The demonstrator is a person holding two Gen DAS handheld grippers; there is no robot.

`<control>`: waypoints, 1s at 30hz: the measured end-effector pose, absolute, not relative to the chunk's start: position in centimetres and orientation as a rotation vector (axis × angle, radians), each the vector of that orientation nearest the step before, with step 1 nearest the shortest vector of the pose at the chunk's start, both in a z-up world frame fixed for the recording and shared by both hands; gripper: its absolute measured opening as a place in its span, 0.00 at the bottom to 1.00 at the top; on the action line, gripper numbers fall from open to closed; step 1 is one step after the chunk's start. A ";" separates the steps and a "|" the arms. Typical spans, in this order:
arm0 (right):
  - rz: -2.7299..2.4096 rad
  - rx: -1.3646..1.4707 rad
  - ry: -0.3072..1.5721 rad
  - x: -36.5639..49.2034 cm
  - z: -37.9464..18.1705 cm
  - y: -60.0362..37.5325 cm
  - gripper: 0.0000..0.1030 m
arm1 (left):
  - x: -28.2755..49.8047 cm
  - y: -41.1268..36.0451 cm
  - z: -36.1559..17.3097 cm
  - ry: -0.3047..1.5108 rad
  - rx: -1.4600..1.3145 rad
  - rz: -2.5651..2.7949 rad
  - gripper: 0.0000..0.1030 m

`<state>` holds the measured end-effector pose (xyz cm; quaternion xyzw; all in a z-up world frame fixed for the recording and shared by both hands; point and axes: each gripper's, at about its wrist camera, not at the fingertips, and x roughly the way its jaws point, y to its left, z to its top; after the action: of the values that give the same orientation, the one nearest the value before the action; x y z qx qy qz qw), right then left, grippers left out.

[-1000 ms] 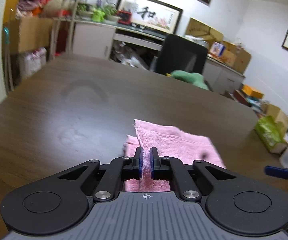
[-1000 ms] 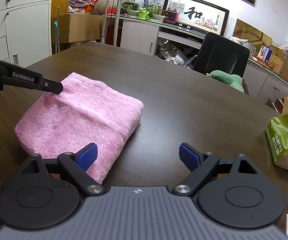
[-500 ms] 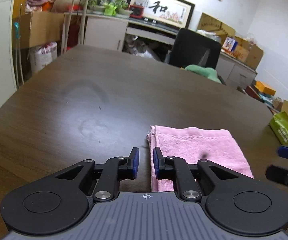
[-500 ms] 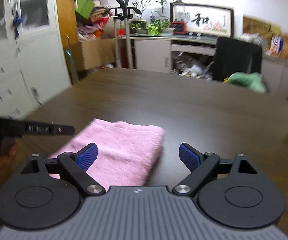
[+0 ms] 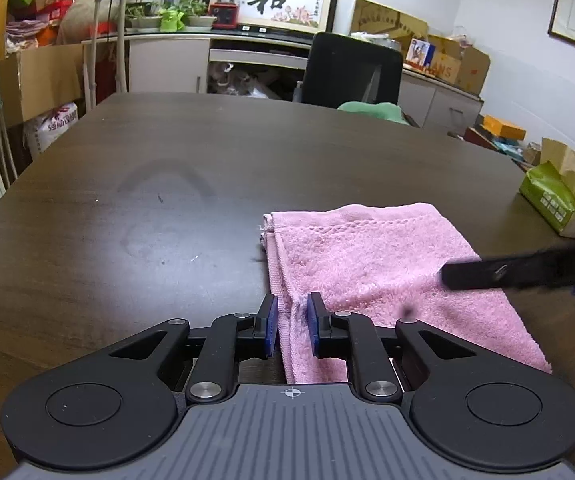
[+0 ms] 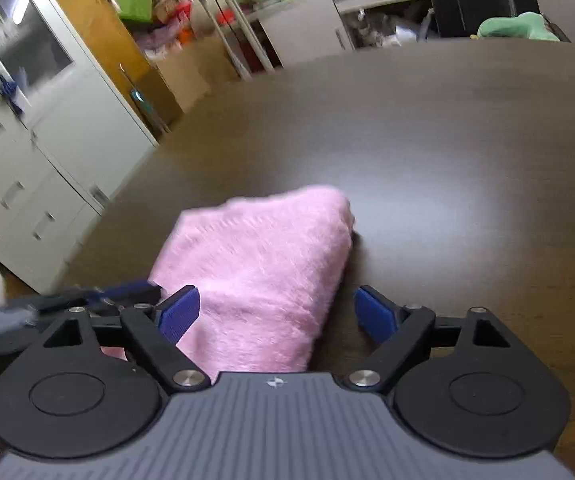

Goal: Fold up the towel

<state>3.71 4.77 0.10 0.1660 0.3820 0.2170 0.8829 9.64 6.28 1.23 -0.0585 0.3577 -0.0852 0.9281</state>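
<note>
A folded pink towel [image 5: 375, 276] lies flat on the dark wooden table [image 5: 207, 168]. My left gripper [image 5: 291, 330] is open a little, its blue pads either side of the towel's near left edge, not clamped on it. My right gripper [image 6: 277, 314] is open wide just above the towel [image 6: 263, 272], whose near end lies between its jaws. A finger of the right gripper [image 5: 519, 270] shows blurred over the towel's right side in the left wrist view. The left gripper's tip [image 6: 127, 292] shows at the towel's left edge in the right wrist view.
A green paper bag [image 5: 555, 200] stands at the table's right edge. A black office chair [image 5: 351, 70] with a green cushion stands behind the far edge. Cabinets [image 6: 39, 168] and boxes line the walls. A faint ring mark [image 5: 163, 180] is on the tabletop.
My left gripper let go of the towel, which now lies flat, and opened a little. My right gripper swung left and came in over the towel's near end.
</note>
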 end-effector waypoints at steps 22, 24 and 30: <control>0.588 0.212 0.880 -1.9 0.3 6.9 0.82 | 8.8 6.5 1.0 0.707 -0.089 -0.143 0.35; 0.592 0.231 0.857 -2.2 0.9 7.0 0.82 | 8.6 6.7 1.1 0.705 -0.089 -0.141 0.36; 0.532 0.034 0.770 -4.2 2.6 9.6 0.83 | 8.0 8.2 1.6 0.691 -0.132 -0.122 0.39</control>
<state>-4.18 9.56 2.64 0.0164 0.3709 0.2563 0.8925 7.98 8.20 1.58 -0.0647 0.3380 -0.0597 0.9370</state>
